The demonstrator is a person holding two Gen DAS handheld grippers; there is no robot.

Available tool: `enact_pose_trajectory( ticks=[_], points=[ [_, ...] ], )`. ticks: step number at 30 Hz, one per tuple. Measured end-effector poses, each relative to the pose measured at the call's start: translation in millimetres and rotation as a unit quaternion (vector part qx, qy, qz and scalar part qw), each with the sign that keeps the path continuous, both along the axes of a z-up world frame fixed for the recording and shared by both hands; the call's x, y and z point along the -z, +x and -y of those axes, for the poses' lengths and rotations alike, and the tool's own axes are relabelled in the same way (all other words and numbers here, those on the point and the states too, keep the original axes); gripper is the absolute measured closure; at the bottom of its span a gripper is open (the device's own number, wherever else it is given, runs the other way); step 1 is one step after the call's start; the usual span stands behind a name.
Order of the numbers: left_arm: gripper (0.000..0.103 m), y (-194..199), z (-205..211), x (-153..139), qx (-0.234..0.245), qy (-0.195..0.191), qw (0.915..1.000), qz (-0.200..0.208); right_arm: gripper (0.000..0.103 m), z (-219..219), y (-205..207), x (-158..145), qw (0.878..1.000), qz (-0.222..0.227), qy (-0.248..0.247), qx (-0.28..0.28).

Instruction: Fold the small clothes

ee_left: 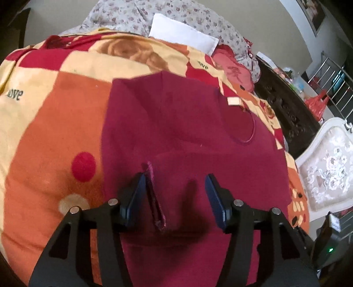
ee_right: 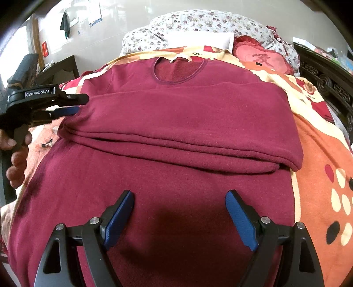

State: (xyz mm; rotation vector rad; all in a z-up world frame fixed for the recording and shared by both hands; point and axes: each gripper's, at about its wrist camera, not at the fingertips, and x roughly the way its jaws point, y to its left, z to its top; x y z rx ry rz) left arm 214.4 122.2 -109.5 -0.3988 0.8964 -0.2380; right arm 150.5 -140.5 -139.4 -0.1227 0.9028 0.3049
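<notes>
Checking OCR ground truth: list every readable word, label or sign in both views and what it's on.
"GenRobot.AI": white label on the left gripper, right wrist view.
"love": dark lettering on the blanket, left wrist view; a second print, upside down, shows only "ove".
A red Chinese character on the pink cushion.
Neck tag and wall papers: unreadable.

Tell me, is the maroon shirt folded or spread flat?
Partly folded: the shirt has its sleeves laid across the chest, with the lower body spread.

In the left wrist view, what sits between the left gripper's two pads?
A ribbed cuff of the maroon shirt stands between the left gripper pads, against one pad; the other stands clear.
</notes>
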Motion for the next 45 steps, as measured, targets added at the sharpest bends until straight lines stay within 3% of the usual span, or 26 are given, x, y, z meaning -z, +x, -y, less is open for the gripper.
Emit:
enact_pose_trajectory(
  ticks=[5,11,13,15,16,18,21,28,31,36,37,39,40,42,45],
  points=[
    [0.047,-13,-6,4,-0.015,-0.012,0.9996,0.02,0.019,0,0,0,1.0,0.0,0.002,0.0],
    [0.048,-4,1,11,0.038,-0.076,0.9963,0.01,0.017,0,0,-1,1.0,-0.003,0.004,-0.001],
    [0.061,-5,-6,6,0.013,-0.079,0.9966,0.02,0.017,0,0,-1,1.0,-0.003,0.004,-0.001],
    [0.09,-6,-14,2,-0.017,-0.079,0.9964,0.025,0.017,0,0,-1,1.0,-0.003,0.004,-0.001],
    [0.097,-6,-16,1,-0.024,-0.081,0.9962,0.023,0.017,0,1,-1,1.0,-0.003,0.004,-0.001],
    [0.098,-3,-12,0,-0.02,-0.072,0.9971,0.011,0.017,0,0,-1,1.0,-0.003,0.004,-0.001],
    [0.099,-3,-2,-7,-0.007,-0.03,0.9993,0.019,0.017,0,0,-1,1.0,-0.003,0.004,-0.001],
    [0.099,-9,-27,-49,-0.056,-0.022,0.9948,0.082,0.017,0,1,-1,1.0,-0.003,0.003,-0.001],
    [0.099,-2,-44,-46,-0.08,-0.014,0.9943,0.07,0.017,0,1,-1,1.0,-0.003,0.003,-0.001],
    [0.098,13,-30,-18,-0.039,0.025,0.9988,0.014,0.017,0,1,-1,1.0,-0.003,0.003,-0.001],
    [0.097,13,-27,-14,-0.034,0.029,0.999,0.007,0.017,0,1,-1,1.0,-0.003,0.002,0.0],
    [0.075,11,-28,-11,-0.034,0.025,0.9991,0.002,0.017,-1,1,-1,1.0,-0.003,-0.001,0.0],
    [0.068,10,-30,-12,-0.038,0.022,0.999,0.0,0.017,-1,0,-3,1.0,-0.004,-0.003,0.005],
    [0.067,1,-37,-20,-0.059,0.026,0.9978,0.015,0.022,-4,-3,-16,1.0,0.005,-0.013,0.008],
    [0.067,-8,-49,-38,-0.086,0.026,0.9947,0.05,0.024,-13,-6,-65,0.996,0.087,0.006,-0.02]
  ],
)
